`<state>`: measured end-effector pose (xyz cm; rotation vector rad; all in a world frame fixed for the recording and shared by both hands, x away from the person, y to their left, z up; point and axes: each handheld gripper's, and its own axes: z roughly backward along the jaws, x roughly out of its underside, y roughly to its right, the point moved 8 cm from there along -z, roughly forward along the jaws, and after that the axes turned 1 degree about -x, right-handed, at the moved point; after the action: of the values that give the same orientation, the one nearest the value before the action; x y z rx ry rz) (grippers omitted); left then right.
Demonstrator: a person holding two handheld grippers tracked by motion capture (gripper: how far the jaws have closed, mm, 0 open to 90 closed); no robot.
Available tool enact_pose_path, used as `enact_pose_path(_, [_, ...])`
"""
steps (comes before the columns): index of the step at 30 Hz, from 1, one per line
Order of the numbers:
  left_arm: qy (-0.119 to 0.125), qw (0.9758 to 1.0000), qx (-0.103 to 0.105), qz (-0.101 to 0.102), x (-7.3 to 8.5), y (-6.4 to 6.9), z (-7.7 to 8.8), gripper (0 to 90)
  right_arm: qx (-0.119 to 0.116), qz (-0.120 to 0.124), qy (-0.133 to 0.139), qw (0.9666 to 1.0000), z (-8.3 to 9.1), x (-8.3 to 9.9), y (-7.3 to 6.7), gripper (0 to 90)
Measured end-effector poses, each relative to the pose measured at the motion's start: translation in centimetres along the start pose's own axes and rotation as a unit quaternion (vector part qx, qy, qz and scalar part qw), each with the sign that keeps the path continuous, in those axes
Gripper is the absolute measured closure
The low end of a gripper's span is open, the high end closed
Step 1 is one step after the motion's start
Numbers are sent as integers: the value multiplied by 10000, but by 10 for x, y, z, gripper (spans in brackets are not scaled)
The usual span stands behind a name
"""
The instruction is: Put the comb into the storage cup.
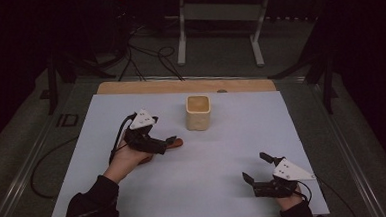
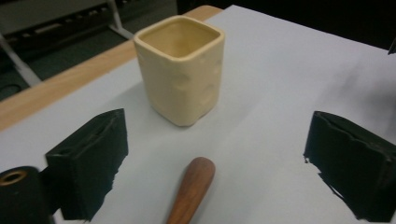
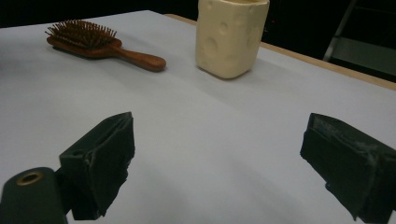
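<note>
Wooden hairbrush (image 3: 100, 44) lies left of centre on the white sheet (image 1: 223, 152), not yet gripped, handle toward the cream cup (image 1: 198, 111) near the far edge. Left gripper (image 1: 169, 143) hangs open over the handle. Right gripper (image 1: 254, 168) idles open near the right front corner; pick-up remains.

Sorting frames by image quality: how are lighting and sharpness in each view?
High view: dim, surroundings nearly black, white table sheet evenly lit. Left gripper view: cream cup sharp, near jaws soft. Right gripper view: hairbrush fairly clear, soft shadows, no glare.
</note>
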<state>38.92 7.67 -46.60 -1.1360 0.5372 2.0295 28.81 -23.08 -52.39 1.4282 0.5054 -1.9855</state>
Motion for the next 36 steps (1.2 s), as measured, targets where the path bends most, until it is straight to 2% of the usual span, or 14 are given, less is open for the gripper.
enact_pose_path(1, [-27, 10000, -29, -15, 1, -1, -2, 86, 8, 8, 1, 10000, 0, 0, 0, 93])
enact_pose_path(2, [-44, 10000, 41, -12, 2, 0, -5, 96, 6, 19, -5, 10000, 0, 0, 0, 93])
enact_pose_path(4, [-52, 10000, -32, 14, 4, -2, -9, 121, 0, 11, -10, 10000, 0, 0, 0, 93])
enact_pose_path(8, [-114, 9999, -6, 51, 7, -3, -16, 184, -4, 6, 10, 10000, 0, 0, -1, 93])
enact_pose_path(9, [-167, 9998, -82, 44, 9, -5, -21, 184, 5, 27, -5, 10000, 0, 0, 0, 93])
enact_pose_path(10, [-167, 9998, -52, 91, 10, -5, -23, 245, -9, 2, 1, 10000, 0, 0, 0, 93])
enact_pose_path(12, [-196, 9997, -40, 114, 12, -6, -27, 290, -10, 5, 13, 10000, 0, 0, -1, 93])
enact_pose_path(20, [-527, 9981, -207, 239, 24, -13, -43, 521, -17, 11, 1, 10000, -1, 0, 0, 93])
enact_pose_path(25, [-680, 9971, -226, 264, 29, -13, -52, 620, -19, 18, 1, 10000, 0, 0, 0, 93])
enact_pose_path(27, [-694, 9968, -278, 287, 29, -14, -55, 631, -29, 5, 1, 10000, -1, 0, 0, 93])
enact_pose_path(28, [-713, 9966, -298, 281, 30, -15, -57, 676, -16, 20, 7, 10000, 0, 0, 0, 93])
enact_pose_path(33, [-799, 9951, -423, 407, 33, -19, -64, 739, -26, 12, 5, 10000, 0, 0, 0, 93])
enact_pose_path(34, [-815, 9947, -463, 433, 34, -20, -66, 789, -28, 0, 25, 10000, 0, -1, -1, 93])
enact_pose_path(36, [-880, 9938, -462, 505, 36, -22, -69, 817, -30, 6, 13, 10000, 0, 0, 0, 93])
